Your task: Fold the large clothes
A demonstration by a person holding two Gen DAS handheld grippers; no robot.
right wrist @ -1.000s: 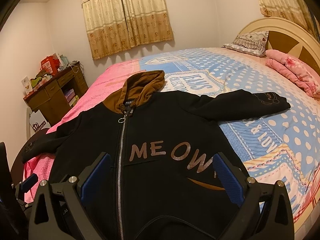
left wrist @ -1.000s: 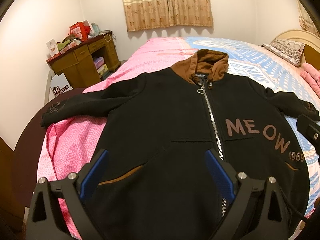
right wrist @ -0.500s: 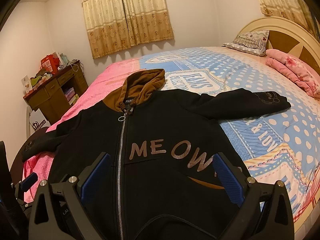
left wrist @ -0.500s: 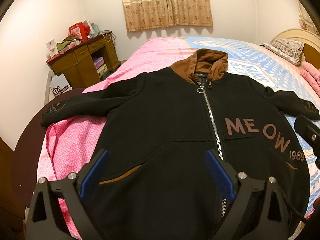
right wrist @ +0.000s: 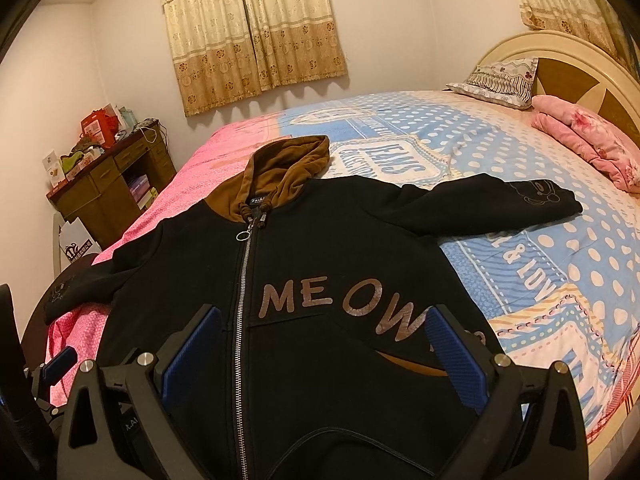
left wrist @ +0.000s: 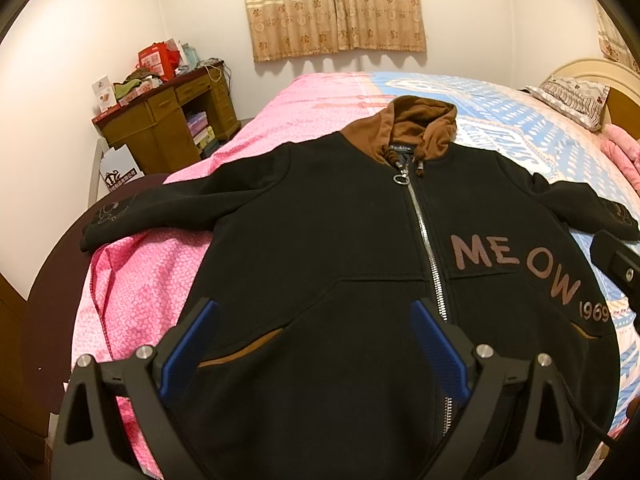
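On the bed (right wrist: 520, 248), a hoodie (left wrist: 340, 260) lies flat, sleeves spread; left tool (left wrist: 312, 344) and right tool (right wrist: 320, 352) both gape above its hem.

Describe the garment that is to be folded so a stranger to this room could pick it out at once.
On the big bed with the pink and blue polka-dot cover, look at the near end, below the open left gripper and open right gripper. There the black zip-up hooded jacket lies flat, front up, sleeves spread. Its brown hood and brown MEOW lettering distinguish it from the folded pink blanket near the headboard.
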